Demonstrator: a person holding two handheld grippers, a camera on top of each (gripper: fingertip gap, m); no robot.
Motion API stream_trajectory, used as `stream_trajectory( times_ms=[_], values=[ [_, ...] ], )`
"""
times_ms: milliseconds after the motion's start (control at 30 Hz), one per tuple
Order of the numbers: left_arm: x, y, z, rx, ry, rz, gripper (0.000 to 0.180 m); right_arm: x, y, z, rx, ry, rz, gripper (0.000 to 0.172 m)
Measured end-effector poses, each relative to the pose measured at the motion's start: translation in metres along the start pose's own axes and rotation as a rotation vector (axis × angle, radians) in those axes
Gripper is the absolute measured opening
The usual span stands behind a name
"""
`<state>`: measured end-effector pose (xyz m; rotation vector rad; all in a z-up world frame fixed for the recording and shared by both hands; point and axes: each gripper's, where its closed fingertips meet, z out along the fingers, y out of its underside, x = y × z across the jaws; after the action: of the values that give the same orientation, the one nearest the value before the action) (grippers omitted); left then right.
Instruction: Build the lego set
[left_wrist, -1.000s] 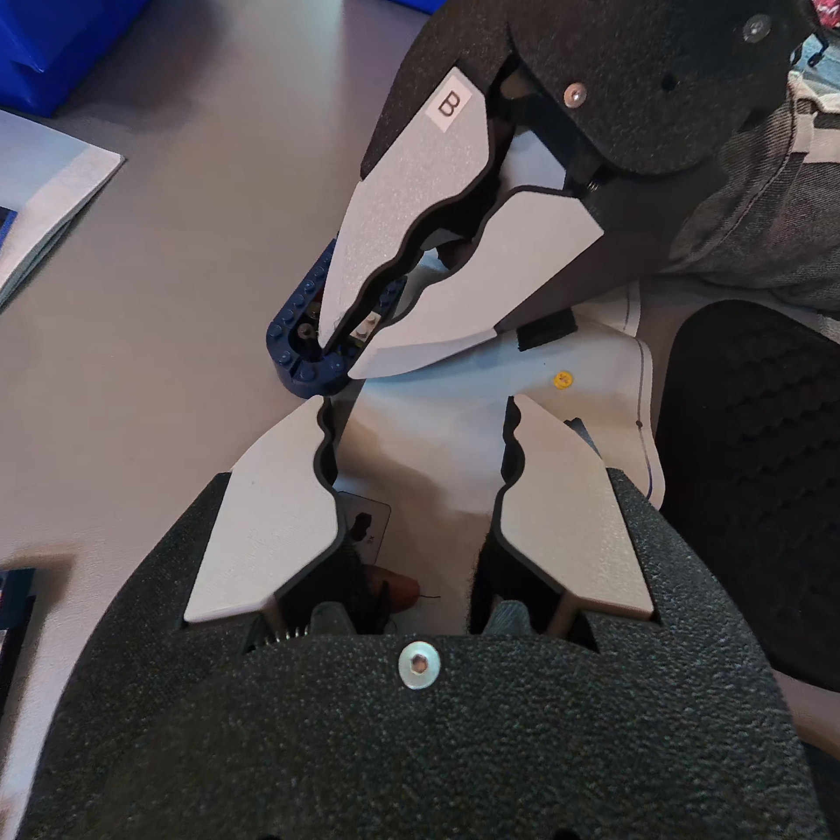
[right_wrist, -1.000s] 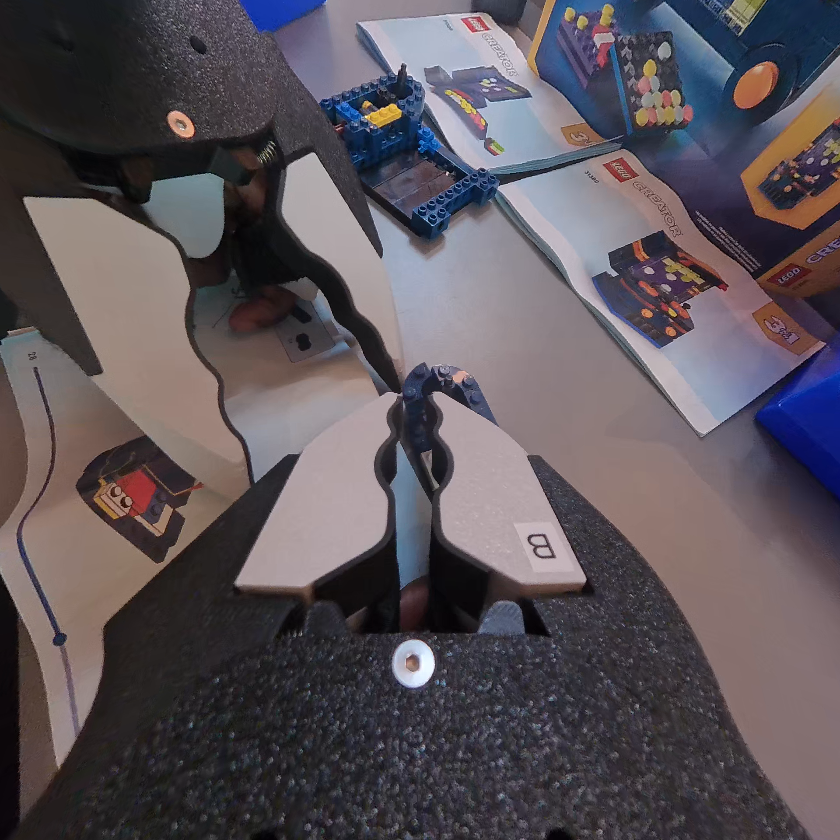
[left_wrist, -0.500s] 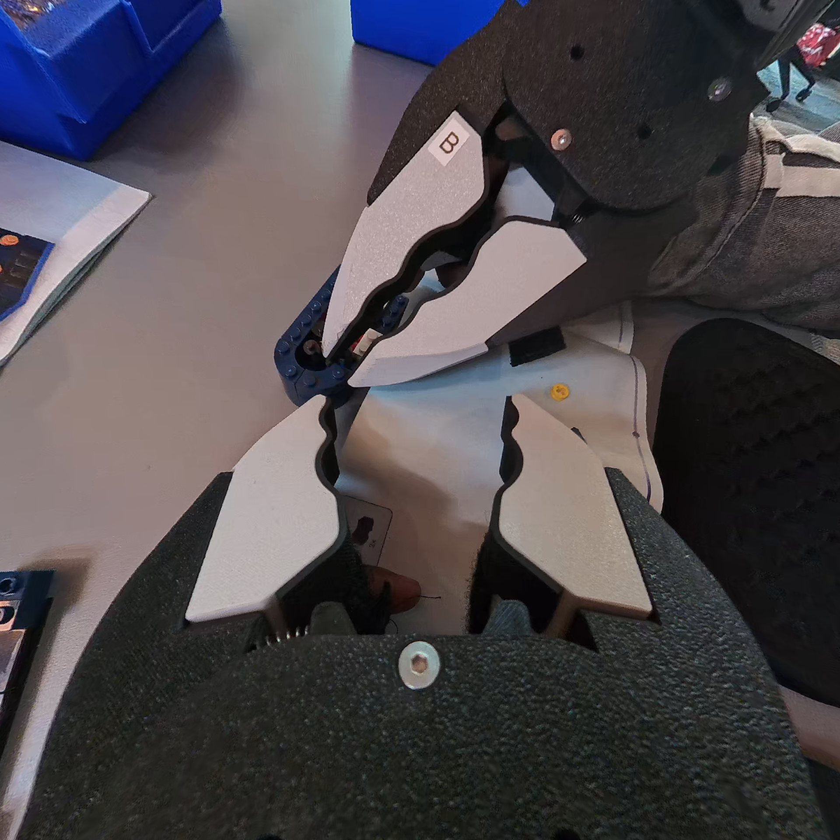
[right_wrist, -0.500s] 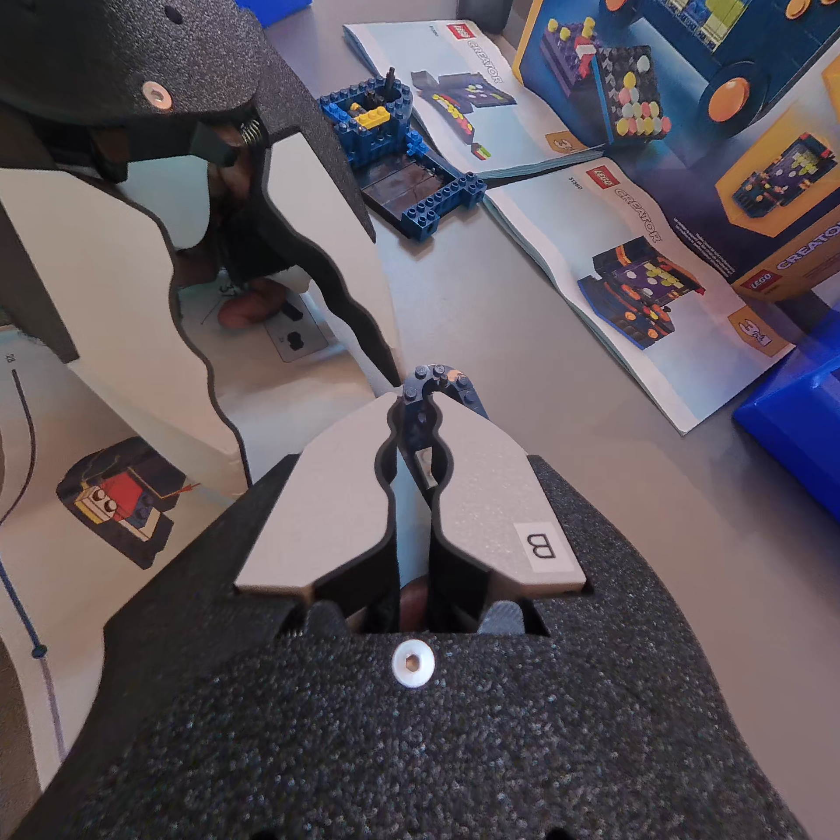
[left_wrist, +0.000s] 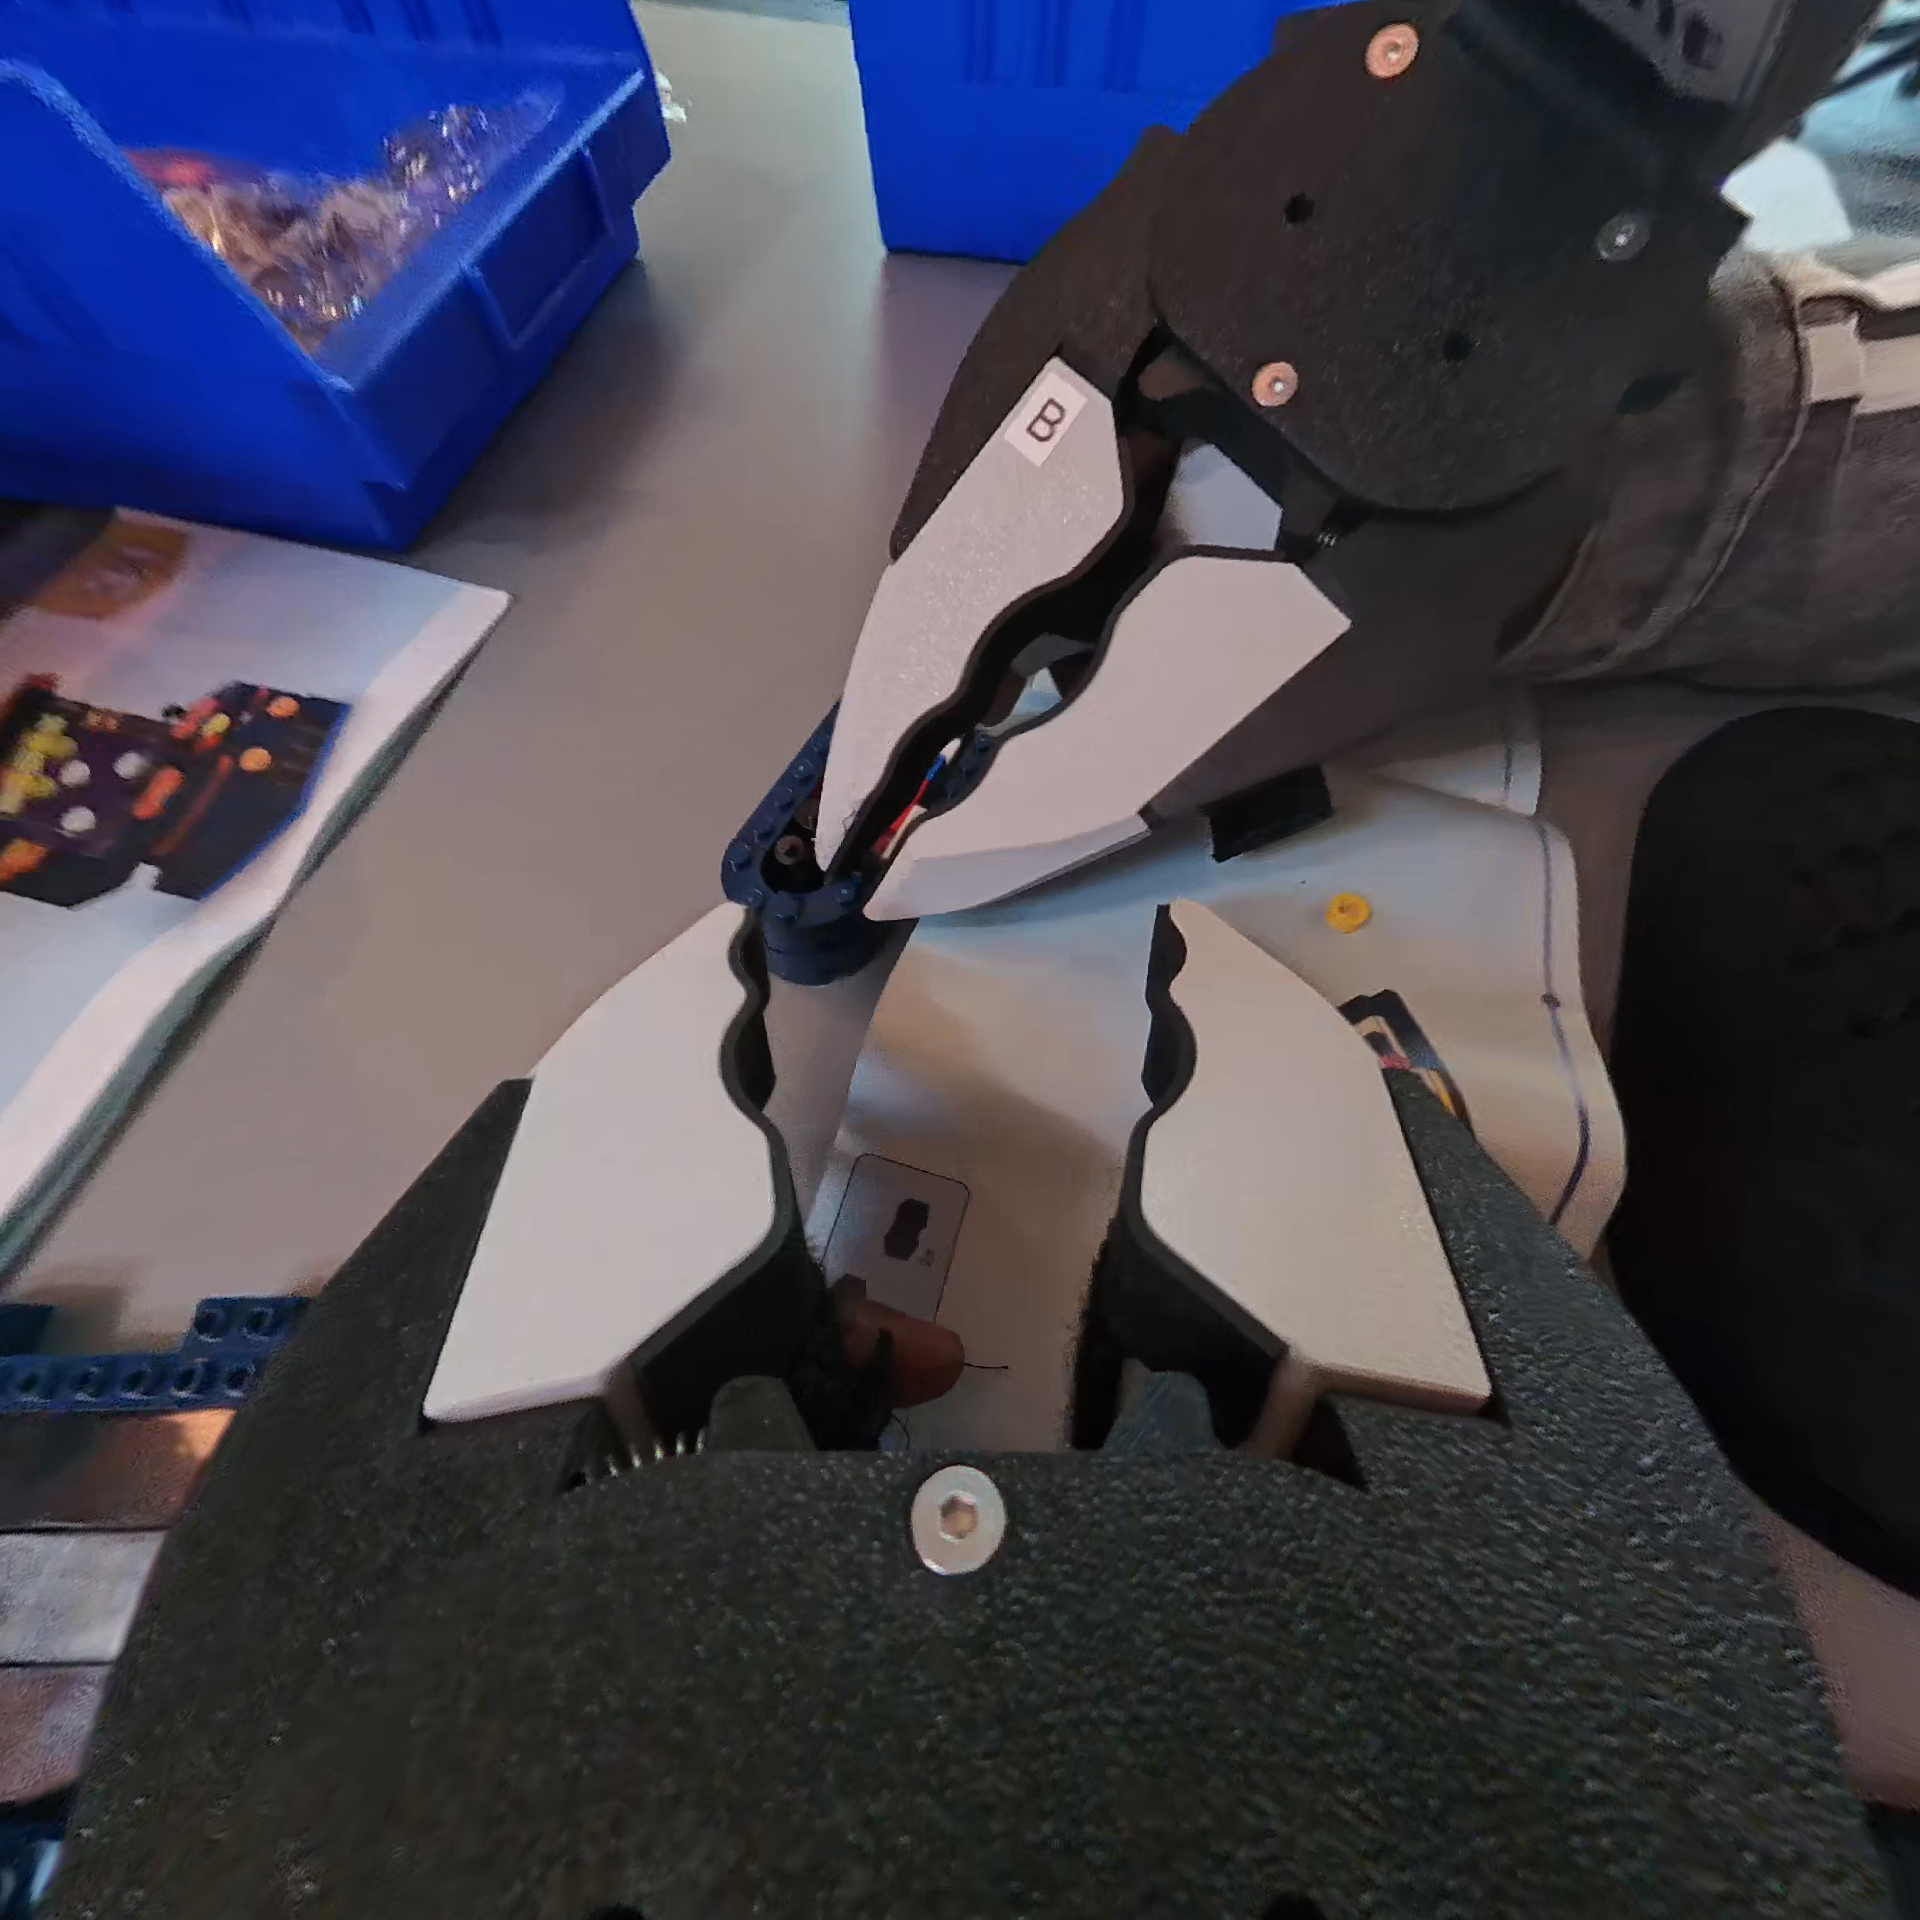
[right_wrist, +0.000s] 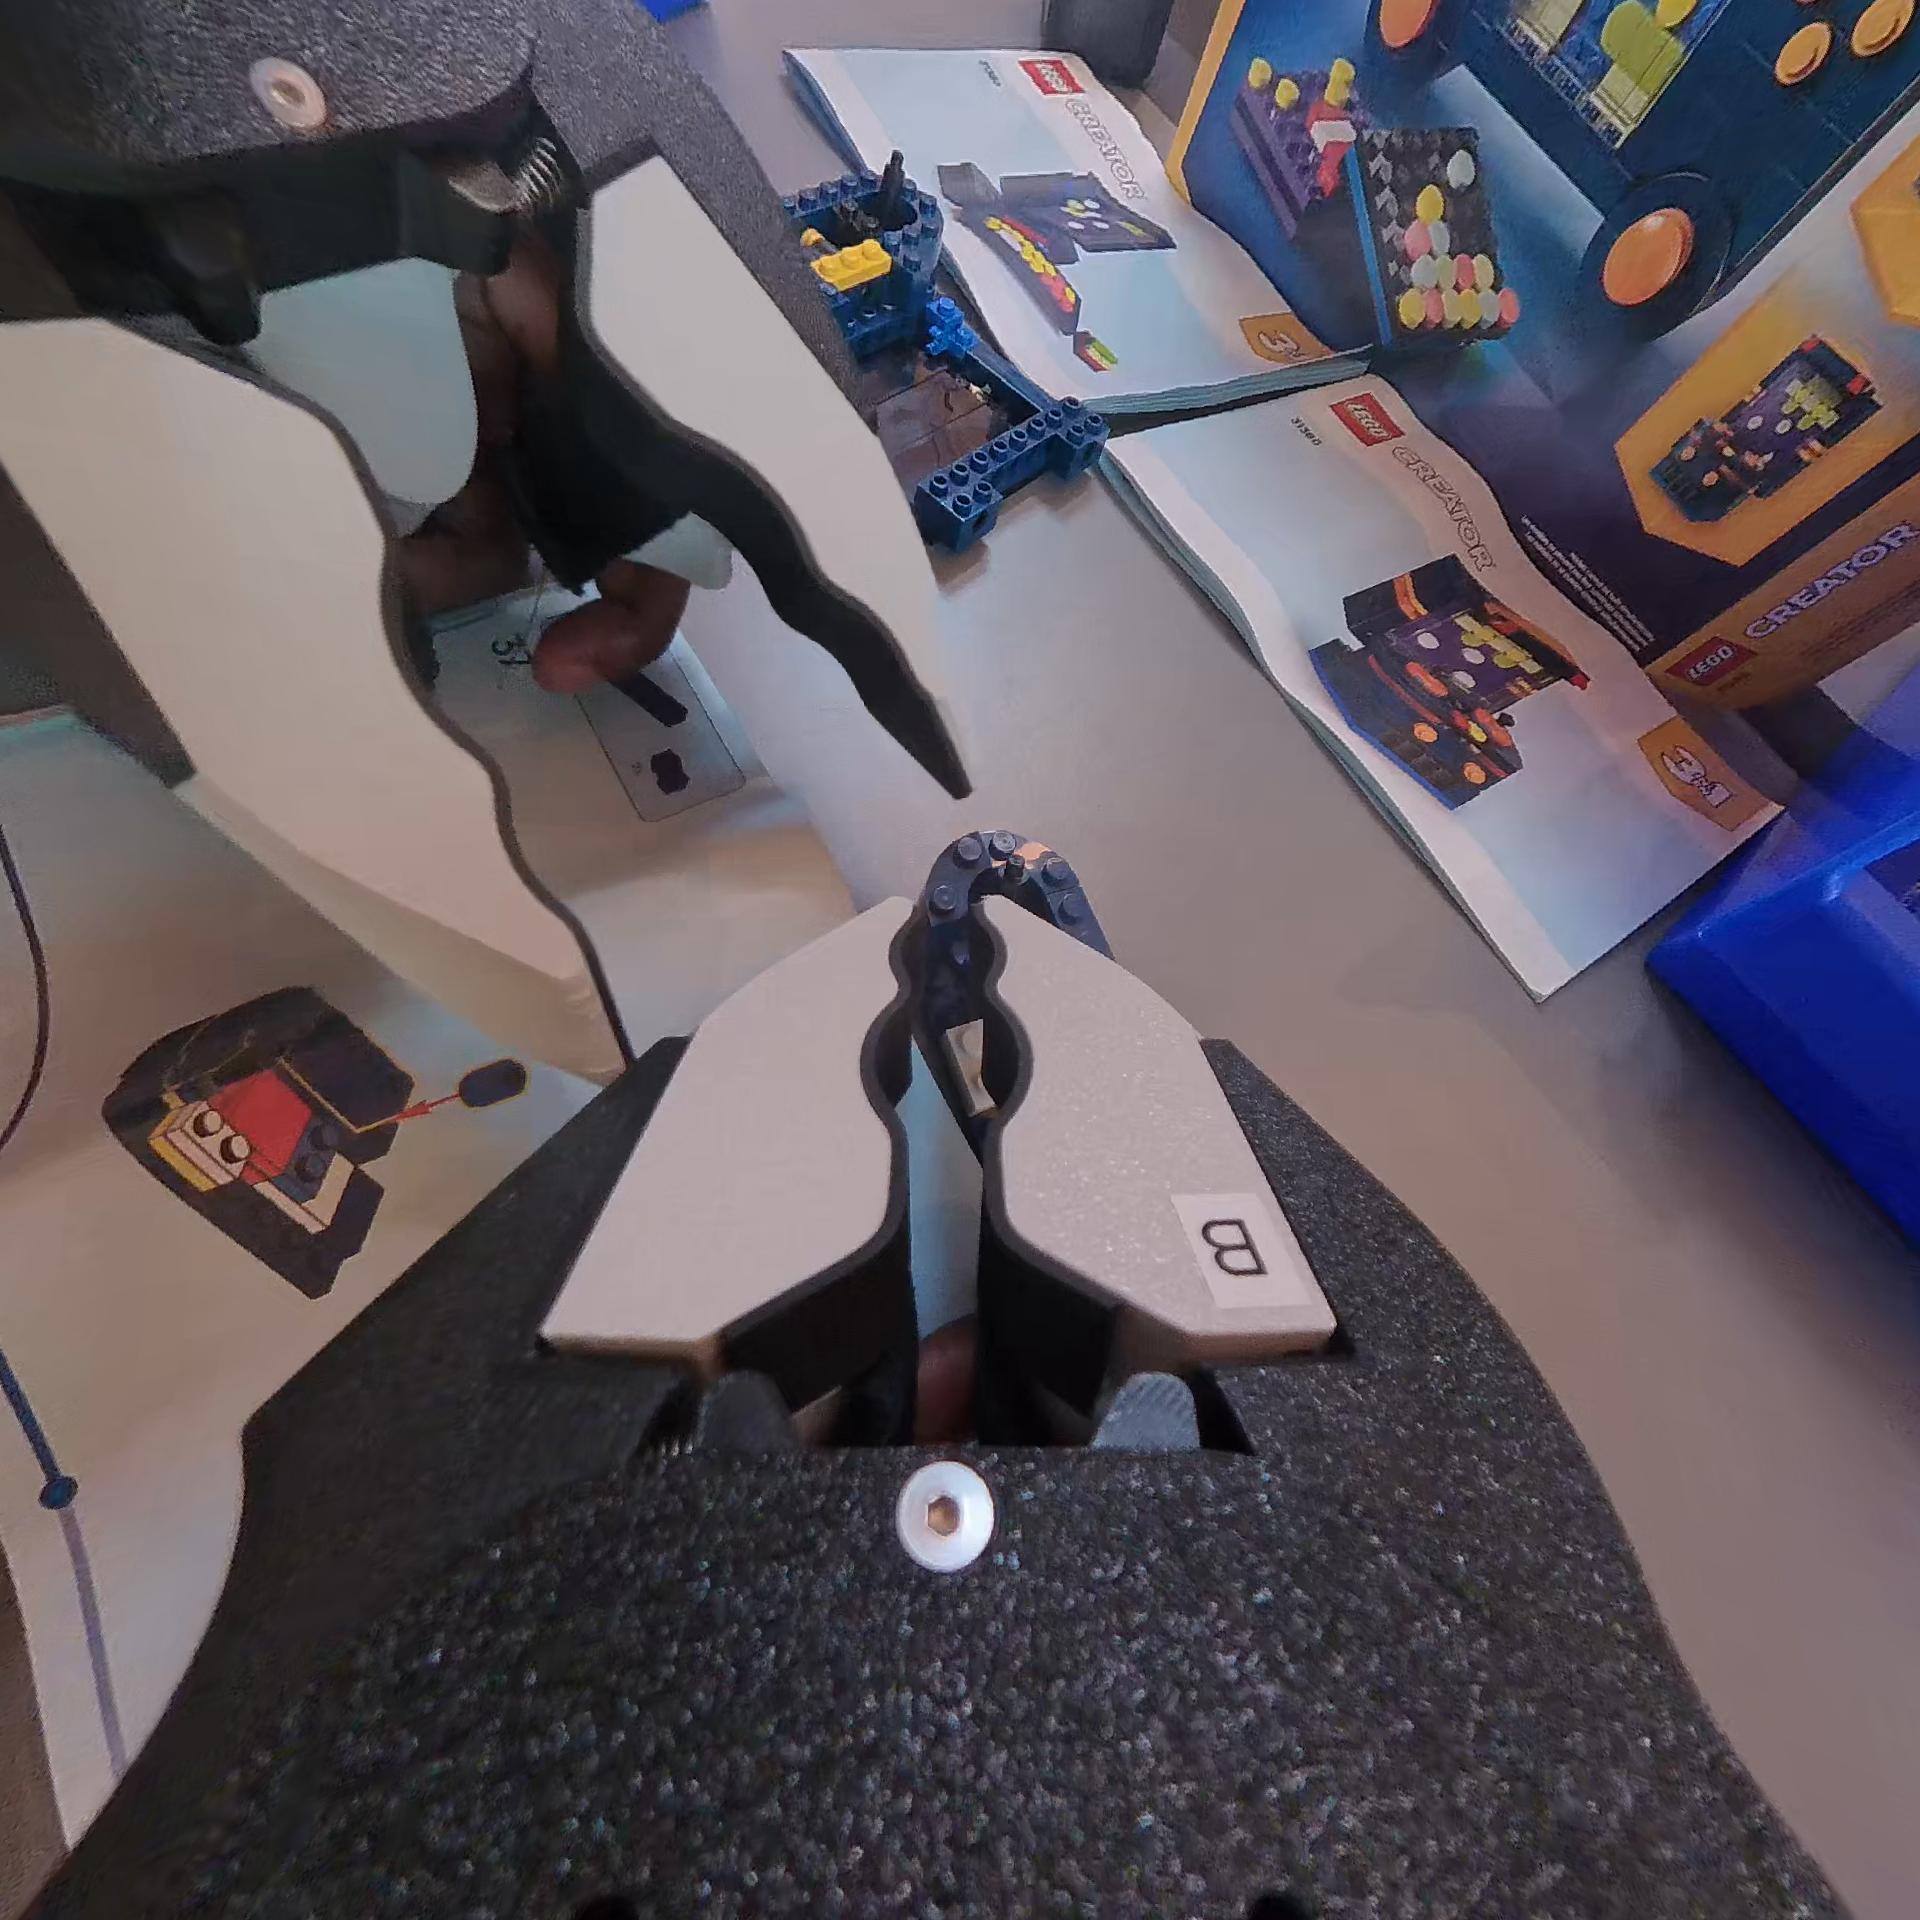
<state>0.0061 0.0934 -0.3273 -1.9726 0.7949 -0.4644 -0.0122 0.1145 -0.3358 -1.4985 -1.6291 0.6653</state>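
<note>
On the grey table (left_wrist: 582, 665), far left in the left wrist view, we see a blue bin (left_wrist: 312, 343) holding clear bags, and below it a closed instruction booklet (left_wrist: 208, 790) with a picture of a dark brick model. Moving right, our left tool (left_wrist: 951, 920) is spread wide with nothing between its fingers; its left fingertip (left_wrist: 717, 935) sits just beside a dark blue curved brick assembly (left_wrist: 800, 935). Under this tool lies an open white instruction page (left_wrist: 1039, 1039), and a small yellow round piece (left_wrist: 1348, 911) rests on that page to the right. Above, our right tool (left_wrist: 847, 883) comes in from the upper right, its fingers nearly together and pinching the rim of the dark blue assembly. In the right wrist view we find the same: both pads of the right tool (right_wrist: 951, 914) press the assembly's wall (right_wrist: 997, 862), whose studded arch sticks out past the fingertips. Farther right lie a partly built blue brick frame (right_wrist: 966, 416), two more booklets (right_wrist: 1455, 644), and a printed box (right_wrist: 1662, 208).
</note>
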Motion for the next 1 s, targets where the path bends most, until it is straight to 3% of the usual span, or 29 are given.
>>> stream_trajectory(
  times_ms=[233, 833, 1000],
  values=[
    [0.008, 0.003, 0.007, -0.036, 0.005, 0.122, 0.072, 0.0, 0.0, 0.0, -0.002, -0.001, 0.003, 0.007],
    [0.012, 0.005, 0.012, -0.088, 0.005, 0.059, 0.078, 0.0, 0.001, 0.001, -0.009, -0.021, 0.042, 0.007],
    [0.009, 0.006, 0.012, -0.099, -0.021, 0.046, 0.072, 0.0, 0.001, 0.002, -0.009, -0.026, 0.045, 0.007]
  ],
)
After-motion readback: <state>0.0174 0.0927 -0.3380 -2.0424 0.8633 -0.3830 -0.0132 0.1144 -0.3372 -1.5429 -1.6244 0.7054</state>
